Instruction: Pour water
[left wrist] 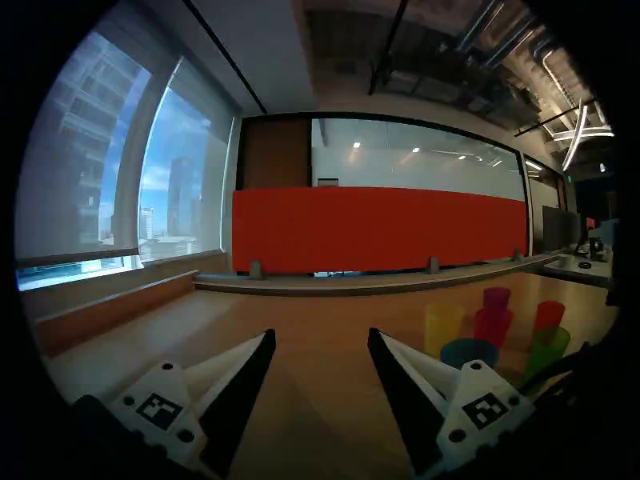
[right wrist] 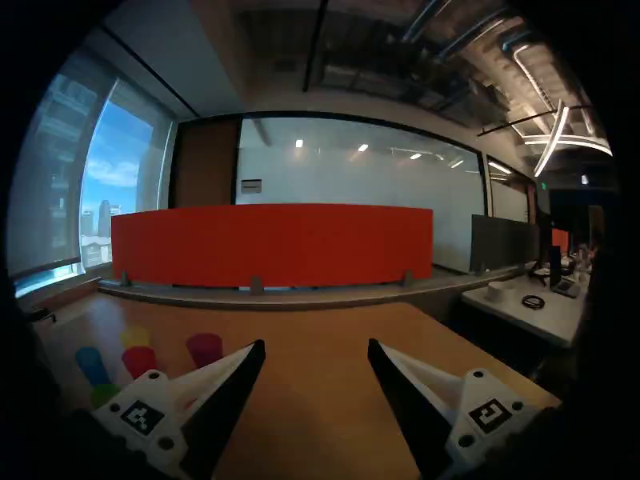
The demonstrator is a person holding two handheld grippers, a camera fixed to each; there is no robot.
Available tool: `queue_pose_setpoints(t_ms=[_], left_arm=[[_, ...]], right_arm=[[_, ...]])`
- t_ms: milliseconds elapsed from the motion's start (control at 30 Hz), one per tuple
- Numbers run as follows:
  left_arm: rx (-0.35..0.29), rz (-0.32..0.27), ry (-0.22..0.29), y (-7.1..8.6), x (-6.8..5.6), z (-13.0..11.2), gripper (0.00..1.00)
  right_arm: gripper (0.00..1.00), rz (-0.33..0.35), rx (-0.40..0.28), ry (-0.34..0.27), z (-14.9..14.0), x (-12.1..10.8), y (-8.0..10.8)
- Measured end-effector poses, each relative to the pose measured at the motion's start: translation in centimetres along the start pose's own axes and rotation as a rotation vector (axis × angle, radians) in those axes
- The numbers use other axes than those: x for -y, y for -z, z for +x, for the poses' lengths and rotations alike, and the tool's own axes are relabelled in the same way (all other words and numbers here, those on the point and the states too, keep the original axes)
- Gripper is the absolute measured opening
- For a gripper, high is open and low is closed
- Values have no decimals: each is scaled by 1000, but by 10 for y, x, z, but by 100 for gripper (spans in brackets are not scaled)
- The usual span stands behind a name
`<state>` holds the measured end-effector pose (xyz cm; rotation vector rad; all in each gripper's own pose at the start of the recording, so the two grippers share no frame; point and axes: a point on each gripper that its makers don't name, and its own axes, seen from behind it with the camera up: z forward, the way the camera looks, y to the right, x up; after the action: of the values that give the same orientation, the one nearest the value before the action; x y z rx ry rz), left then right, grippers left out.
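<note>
The left gripper and the right gripper both hang with fingers spread wide and empty over a wooden table, with coloured cups at lower right in the left gripper view and the cups at lower left in the right gripper view.

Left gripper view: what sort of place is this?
Most likely an open-plan office: a long wooden desk with a red divider panel, a second desk beside it, and big windows onto city towers.
</note>
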<state>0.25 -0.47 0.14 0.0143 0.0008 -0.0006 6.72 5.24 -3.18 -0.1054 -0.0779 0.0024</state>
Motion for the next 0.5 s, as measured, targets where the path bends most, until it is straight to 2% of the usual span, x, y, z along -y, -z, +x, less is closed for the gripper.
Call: queue_pose_setpoints(t_ms=[500], left_arm=[[1, -1, -1, 1, 0, -1, 85]], right_arm=[[99, 14, -7, 16, -5, 1, 1]])
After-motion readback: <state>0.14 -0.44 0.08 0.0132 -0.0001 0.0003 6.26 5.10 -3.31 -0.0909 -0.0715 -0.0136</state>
